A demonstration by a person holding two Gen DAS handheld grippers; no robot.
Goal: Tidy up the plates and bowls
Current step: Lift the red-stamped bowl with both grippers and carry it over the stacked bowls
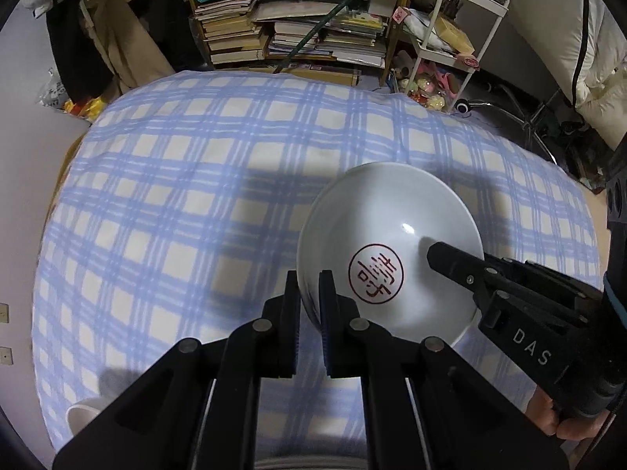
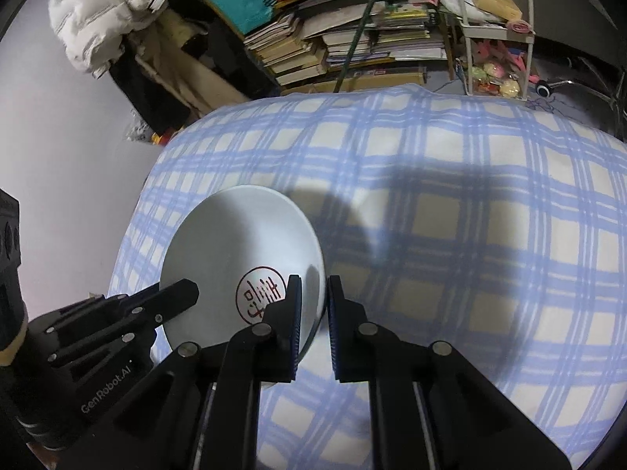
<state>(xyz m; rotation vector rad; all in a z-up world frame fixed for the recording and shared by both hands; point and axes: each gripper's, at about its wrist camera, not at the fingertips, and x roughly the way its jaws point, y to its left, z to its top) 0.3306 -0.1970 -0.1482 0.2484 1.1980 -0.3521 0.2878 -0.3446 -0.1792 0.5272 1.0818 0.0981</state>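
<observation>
A white bowl (image 1: 388,235) with a red round character mark inside is held above the blue plaid cloth (image 1: 196,196). My left gripper (image 1: 309,293) is shut on its left rim. My right gripper (image 2: 313,297) is shut on its right rim; the bowl also shows in the right wrist view (image 2: 235,243). The right gripper's fingers (image 1: 454,262) reach in over the bowl from the right in the left wrist view. The left gripper's fingers (image 2: 172,293) show at the bowl's left edge in the right wrist view. Part of a white cup or bowl rim (image 1: 82,415) shows at lower left.
The cloth (image 2: 470,235) covers a table. Behind it stand a bookshelf (image 1: 298,19) stacked with books, a white wire cart (image 1: 450,39) and hanging clothes (image 1: 102,31). A white jacket (image 2: 102,4) hangs at the left in the right wrist view.
</observation>
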